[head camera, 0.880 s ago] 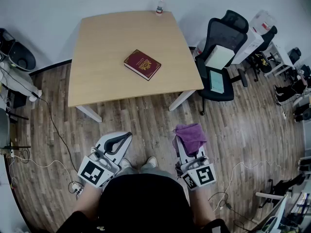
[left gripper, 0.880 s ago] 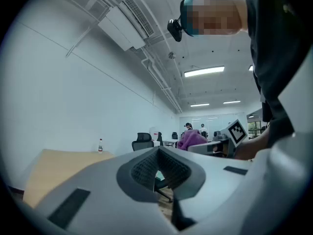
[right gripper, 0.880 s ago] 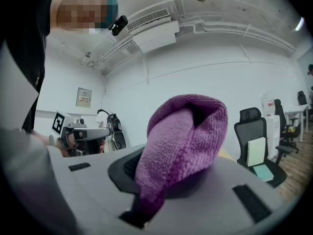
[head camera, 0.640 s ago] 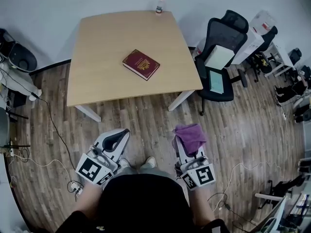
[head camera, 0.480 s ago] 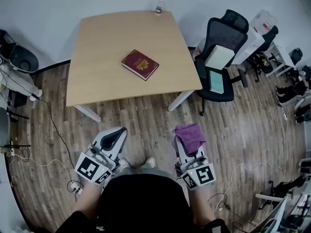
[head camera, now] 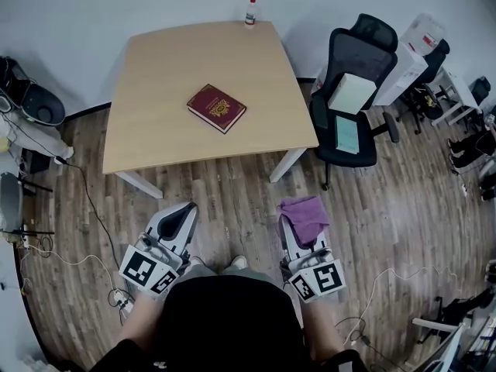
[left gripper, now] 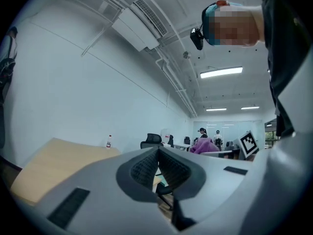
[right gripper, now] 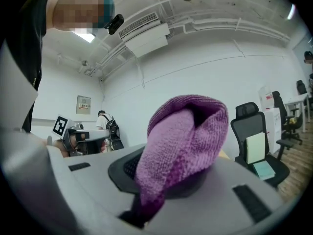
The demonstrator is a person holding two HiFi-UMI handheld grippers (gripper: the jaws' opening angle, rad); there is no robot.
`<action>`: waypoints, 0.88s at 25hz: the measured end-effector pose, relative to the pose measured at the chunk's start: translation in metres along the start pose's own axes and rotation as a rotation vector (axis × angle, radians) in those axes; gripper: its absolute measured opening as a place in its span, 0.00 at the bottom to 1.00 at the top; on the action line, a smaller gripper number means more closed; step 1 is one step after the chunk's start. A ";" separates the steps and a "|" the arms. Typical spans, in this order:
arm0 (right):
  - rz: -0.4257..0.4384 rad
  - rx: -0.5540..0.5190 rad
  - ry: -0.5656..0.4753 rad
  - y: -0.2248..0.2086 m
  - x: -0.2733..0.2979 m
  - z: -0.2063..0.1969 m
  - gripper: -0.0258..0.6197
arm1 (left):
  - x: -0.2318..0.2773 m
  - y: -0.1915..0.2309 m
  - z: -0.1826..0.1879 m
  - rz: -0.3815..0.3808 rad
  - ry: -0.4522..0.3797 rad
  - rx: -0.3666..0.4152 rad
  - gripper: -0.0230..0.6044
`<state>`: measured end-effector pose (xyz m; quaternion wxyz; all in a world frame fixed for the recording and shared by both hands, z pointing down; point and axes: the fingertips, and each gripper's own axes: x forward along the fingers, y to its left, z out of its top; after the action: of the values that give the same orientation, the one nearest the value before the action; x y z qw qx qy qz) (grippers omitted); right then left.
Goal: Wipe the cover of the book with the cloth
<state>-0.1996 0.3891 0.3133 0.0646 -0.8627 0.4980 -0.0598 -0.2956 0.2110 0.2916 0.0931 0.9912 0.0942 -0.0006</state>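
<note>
Purple cloth (head camera: 304, 211) is pinched in my right gripper (head camera: 299, 225), low and right of centre in the head view. My left gripper (head camera: 186, 209), at lower left, has its jaws together and empty. The dark red book (head camera: 216, 108) lies flat on the wooden table (head camera: 155, 68) at the upper middle, well apart from both.

A wooden table (head camera: 155, 91) was seen at the upper middle. A small bottle (head camera: 250, 11) was stood at its far edge. A black chair (head camera: 364, 45) was placed to its right, on the wood floor (head camera: 232, 192).
</note>
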 end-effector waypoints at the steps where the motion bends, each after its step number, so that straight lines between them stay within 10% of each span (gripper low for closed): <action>1: 0.002 0.005 -0.003 -0.006 -0.002 0.000 0.15 | 0.003 -0.003 -0.003 0.008 0.004 -0.007 0.07; 22: -0.011 0.018 0.046 -0.089 0.069 -0.005 0.15 | 0.107 0.051 -0.033 0.029 0.035 -0.064 0.07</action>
<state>-0.0904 0.3727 0.3366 0.0609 -0.8631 0.4941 -0.0844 -0.1819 0.1878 0.3315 0.1231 0.9888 0.0814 0.0209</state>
